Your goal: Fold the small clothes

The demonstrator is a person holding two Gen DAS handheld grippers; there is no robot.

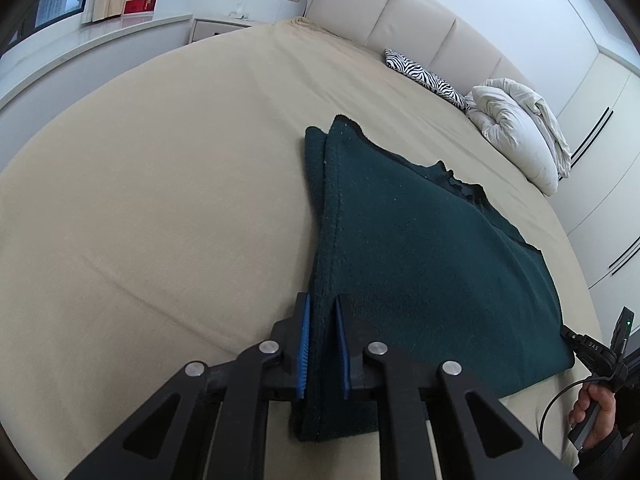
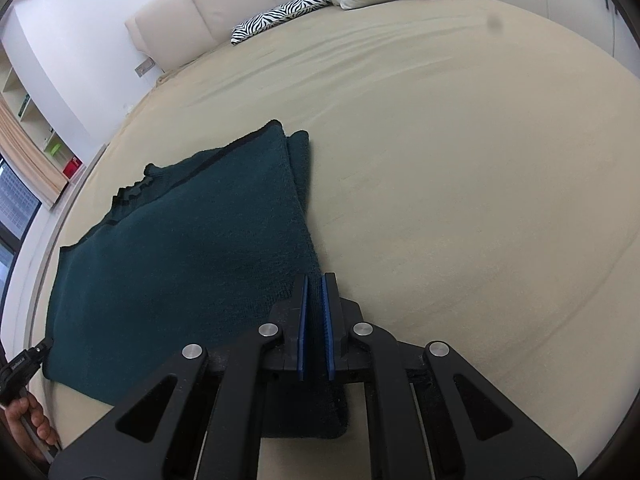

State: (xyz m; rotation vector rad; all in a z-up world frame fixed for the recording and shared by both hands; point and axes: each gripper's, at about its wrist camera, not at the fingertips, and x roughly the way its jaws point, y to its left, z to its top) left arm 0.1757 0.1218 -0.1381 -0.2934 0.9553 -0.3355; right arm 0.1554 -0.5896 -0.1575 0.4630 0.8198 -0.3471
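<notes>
A dark green knitted garment (image 1: 420,248) lies flat on the bed (image 1: 160,200), spread over the tan sheet along the bed's near edge, with its far end reaching toward the middle of the mattress; it is folded, with a second layer showing along one long side and black trim running along its far border.

The left gripper (image 1: 322,340) has its blue-padded fingers (image 1: 305,344) nearly pressed together on the garment's near left corner; a thick fold of green fabric fills the narrow gap between the pads and hangs out below them over the bed's near edge.

The right gripper (image 2: 315,328) pinches the garment's near right corner in the same way; its fingers (image 2: 303,332) are almost closed, with a thin strip of the fabric between the pads and a bunch of it hanging beneath them at the near edge of the bed.

In the left wrist view, the right gripper shows small at the garment's far side, with a hand (image 1: 596,416) and a dark sleeve around its handle; in the right wrist view, another hand (image 2: 28,424) shows at the lower left.

At the head of the bed, a zebra-print pillow (image 1: 428,76) lies against the padded cream headboard (image 1: 400,8); a bundled white duvet (image 1: 520,128) sits just beside it toward the far corner.
</notes>
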